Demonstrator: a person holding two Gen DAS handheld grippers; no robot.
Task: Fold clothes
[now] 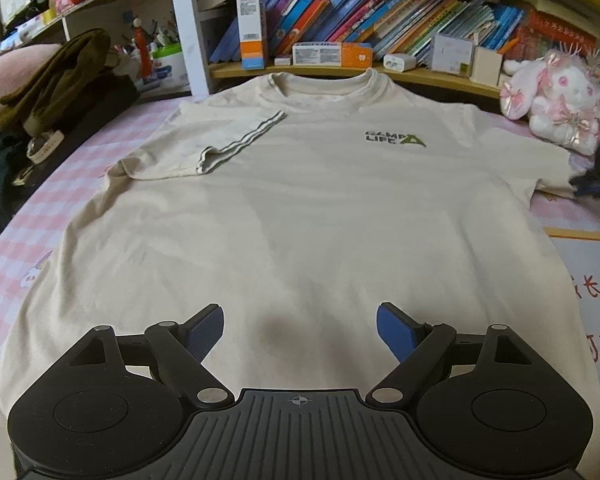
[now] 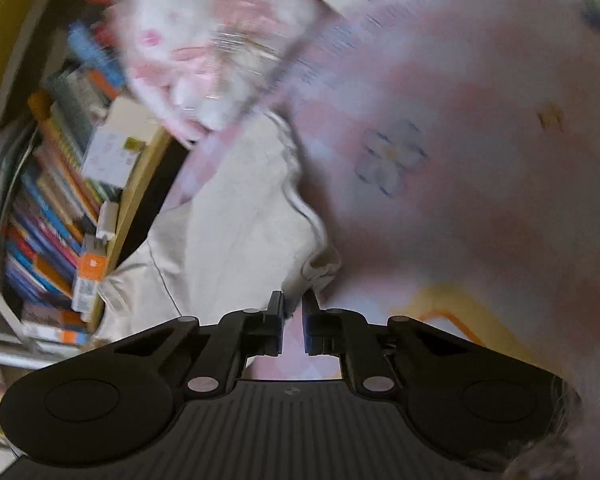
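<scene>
A beige t-shirt with a small green logo lies flat, front up, on the pink checked bedsheet. Its left sleeve is folded inward over the chest. My left gripper hovers open over the shirt's lower middle, its blue pads wide apart with nothing between them. In the blurred right wrist view, the shirt's other sleeve lies bunched beside the shelf. My right gripper has its jaws nearly together, pinching the sleeve's hem at the tips.
A bookshelf full of books and boxes runs along the far side of the bed. A pink and white plush rabbit sits at the far right. Dark and olive clothes are piled at the left. A dark blurred shape shows at the right edge.
</scene>
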